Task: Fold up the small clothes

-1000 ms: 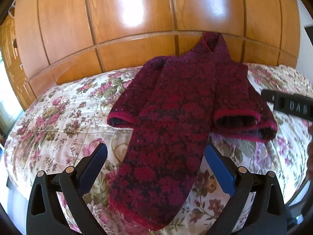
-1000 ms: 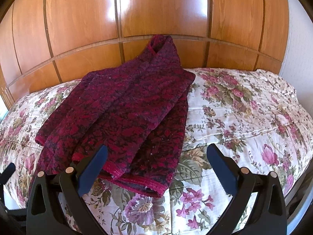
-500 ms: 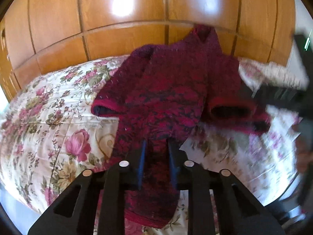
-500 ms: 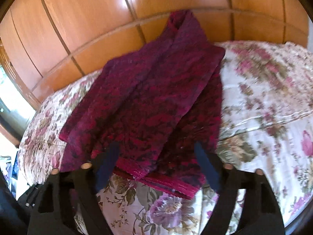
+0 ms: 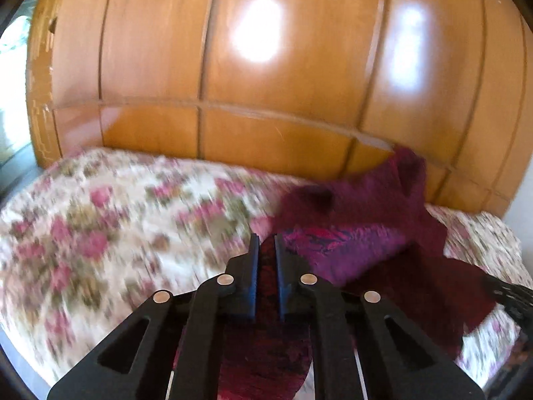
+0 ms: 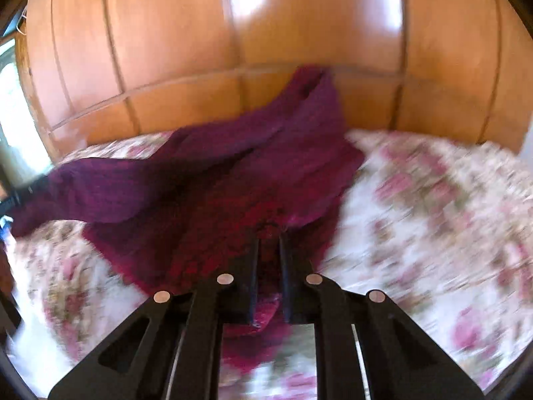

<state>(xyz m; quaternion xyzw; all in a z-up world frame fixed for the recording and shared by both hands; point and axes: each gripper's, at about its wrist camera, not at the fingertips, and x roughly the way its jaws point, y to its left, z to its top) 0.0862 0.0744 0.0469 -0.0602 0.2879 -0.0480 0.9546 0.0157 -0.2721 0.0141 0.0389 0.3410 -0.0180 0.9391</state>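
A wooden wardrobe (image 5: 266, 66) stands behind the floral bed (image 5: 100, 233). On the bed lies the maroon garment (image 6: 233, 173), its long axis running from the near edge to the far wardrobe, collar end farthest. The left tool (image 5: 266, 266) is closing on a near hem; the right tool (image 6: 268, 260) is closing on another.

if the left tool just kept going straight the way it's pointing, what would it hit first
Likely more of the maroon garment that the left tool is closing on, then the floral bedspread; depth is unclear in the blur.
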